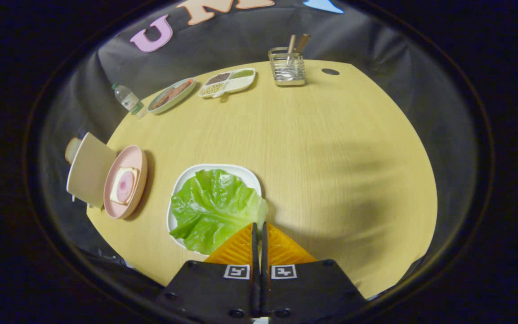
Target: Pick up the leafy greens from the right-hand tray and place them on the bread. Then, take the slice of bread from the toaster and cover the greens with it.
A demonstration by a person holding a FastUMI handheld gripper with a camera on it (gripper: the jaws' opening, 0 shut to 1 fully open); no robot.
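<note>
Your gripper (259, 227), at the bottom centre of the frame, has its two orange fingers (236, 249) clenched, with only a thin slit between them and nothing held. Their tips overlap the lower right edge of the greens (214, 209), a single broad leaf lying on the white tray (223, 168) just left of centre. At the left, the pink plate (140, 164) carries the bread (123, 185), topped with a pink round. The beige toaster (89, 168) stands touching that plate's left side. Along the upper part of the table (331, 171) sit a bottle (126, 98), a green dish (172, 94), a divided dish (227, 82) and a wire rack (287, 67).
</note>
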